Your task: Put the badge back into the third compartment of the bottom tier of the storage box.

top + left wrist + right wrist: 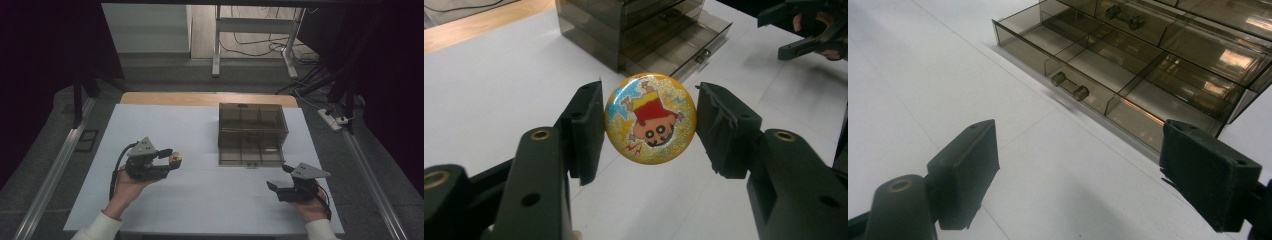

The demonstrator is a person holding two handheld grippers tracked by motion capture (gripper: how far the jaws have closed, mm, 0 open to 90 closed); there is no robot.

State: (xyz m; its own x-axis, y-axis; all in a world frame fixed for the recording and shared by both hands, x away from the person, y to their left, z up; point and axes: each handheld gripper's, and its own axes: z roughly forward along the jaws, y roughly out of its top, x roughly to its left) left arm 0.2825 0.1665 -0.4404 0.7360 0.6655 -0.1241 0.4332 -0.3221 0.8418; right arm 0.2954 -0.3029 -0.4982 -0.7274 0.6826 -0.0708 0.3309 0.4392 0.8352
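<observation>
A round pin badge [650, 118] with a cartoon figure on a glittery orange ground sits between the jaws of my left gripper [650, 131], which is shut on its edges. In the high view this gripper [169, 158] holds the badge [175, 158] just above the table's left half. A smoky transparent drawer box [252, 127] stands at the back right, its bottom drawer [1108, 65] pulled out, showing several empty compartments. My right gripper [278, 176] hovers open and empty in front of that drawer [250, 156], seen also as the right gripper [1078, 170] with jaws wide apart.
A white sheet [200, 195] covers the table, with a wooden strip [200, 98] at the far edge. The drawer's small bar handle [1070, 86] faces my right gripper. Cables and a power strip [332, 120] lie on the floor to the right.
</observation>
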